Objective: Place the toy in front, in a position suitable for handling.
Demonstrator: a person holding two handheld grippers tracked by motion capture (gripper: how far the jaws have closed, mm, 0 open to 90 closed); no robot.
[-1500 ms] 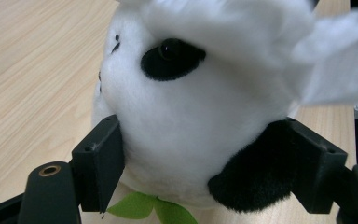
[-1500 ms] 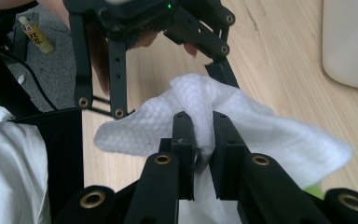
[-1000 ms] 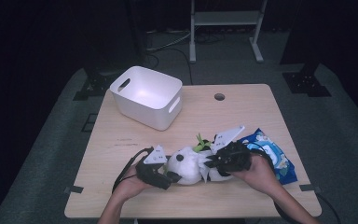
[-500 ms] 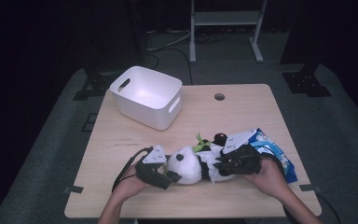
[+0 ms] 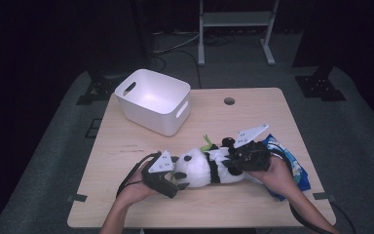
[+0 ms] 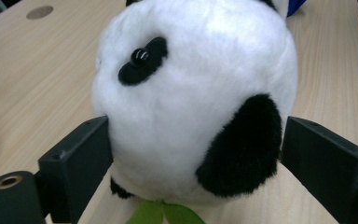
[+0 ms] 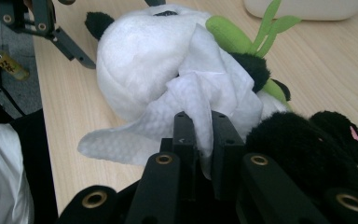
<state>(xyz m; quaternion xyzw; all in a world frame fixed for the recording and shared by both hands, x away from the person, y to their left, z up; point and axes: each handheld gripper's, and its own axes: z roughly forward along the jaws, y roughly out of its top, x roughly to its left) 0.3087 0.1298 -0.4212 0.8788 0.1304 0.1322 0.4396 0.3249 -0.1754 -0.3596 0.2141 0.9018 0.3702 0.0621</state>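
A plush panda lies on its side near the front edge of the worktop, its head toward the left gripper and its body toward the right gripper. In the left gripper view the head sits between the two black jaws, which have just been opening; the left jaw touches the fur without denting it and the right one stands just clear of the black ear, so the gripper is open with the head between the jaws. The right gripper is closed on a white wipe, pinching a fold of it and laying the rest over the panda's white fur, beside the green leaf sewn to the toy. The work in hand looks like wiping the toy clean. The panda should be light and very soft: it will squash under a squeeze and roll on its round head, so a wide hold across the head, or a pinch on an ear or limb, would steady it best. The wipe is thin and limp and will bunch or slip out if only its edge is held. A white bin stands well apart at the back left, and a blue packet lies under the right hand.
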